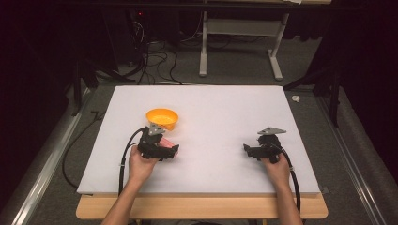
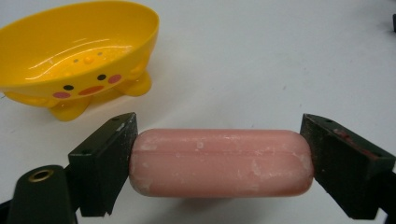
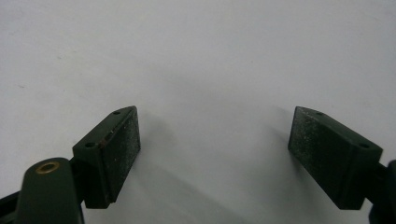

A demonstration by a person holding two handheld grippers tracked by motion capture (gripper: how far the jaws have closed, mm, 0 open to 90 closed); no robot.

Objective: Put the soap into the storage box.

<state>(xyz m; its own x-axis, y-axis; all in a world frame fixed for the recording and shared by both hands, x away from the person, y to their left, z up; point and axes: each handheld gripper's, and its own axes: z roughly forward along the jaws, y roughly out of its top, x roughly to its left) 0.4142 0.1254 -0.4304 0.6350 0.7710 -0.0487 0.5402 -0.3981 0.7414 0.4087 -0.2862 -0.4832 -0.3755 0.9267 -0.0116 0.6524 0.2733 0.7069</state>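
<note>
One pink soap bar [image 2: 219, 162], one yellow bowl [image 2: 77, 53], two grippers and one white board [image 1: 225, 112].

Bright white table [image 1: 225, 140] amid dark surroundings, soft shadows under claws, slightly soft close-up focus.

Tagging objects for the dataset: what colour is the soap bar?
Pink, with whitish scuffs. The soap bar shows best in the left gripper view, clamped in the left hand-held gripper.

A pink, scuffed soap bar [image 2: 219, 162] lies level, clamped endwise between 2 jaws, near the yellow duck-faced soap dish [image 2: 79, 51].
</note>
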